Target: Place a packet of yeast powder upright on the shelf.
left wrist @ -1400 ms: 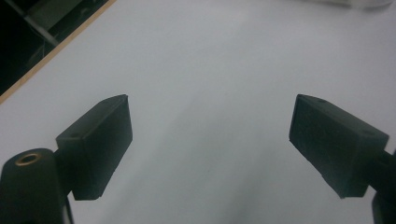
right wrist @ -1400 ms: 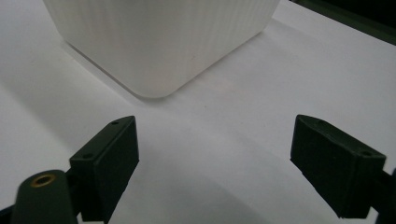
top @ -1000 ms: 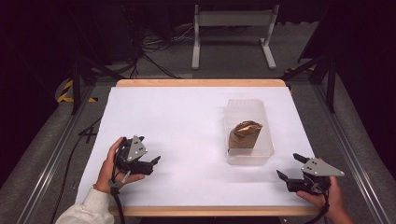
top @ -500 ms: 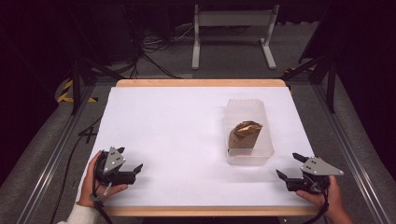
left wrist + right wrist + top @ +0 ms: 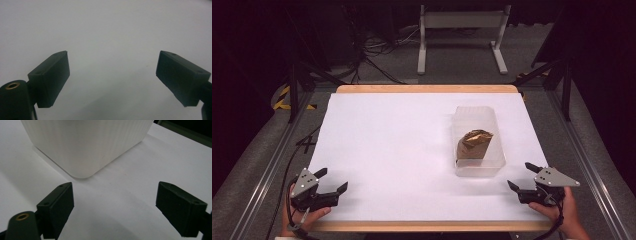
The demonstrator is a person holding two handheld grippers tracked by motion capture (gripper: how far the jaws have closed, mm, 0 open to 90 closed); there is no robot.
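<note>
white table [image 5: 412, 145] | clear tub [image 5: 478, 142] (brown bag [image 5: 473, 145] inside) | left gripper [image 5: 332, 185] wide open, empty | right gripper [image 5: 522, 176] wide open, empty

Each hand-held gripper, the left gripper [image 5: 332, 182] at seven o'clock and the right gripper [image 5: 522, 176] at five o'clock, was black with a grey three-cornered plate on top and a dark cable trailing behind. The jaws were blocky black pads with small screw holes, and a brass-ringed hole sat at their lower left in the gripper views.
</note>
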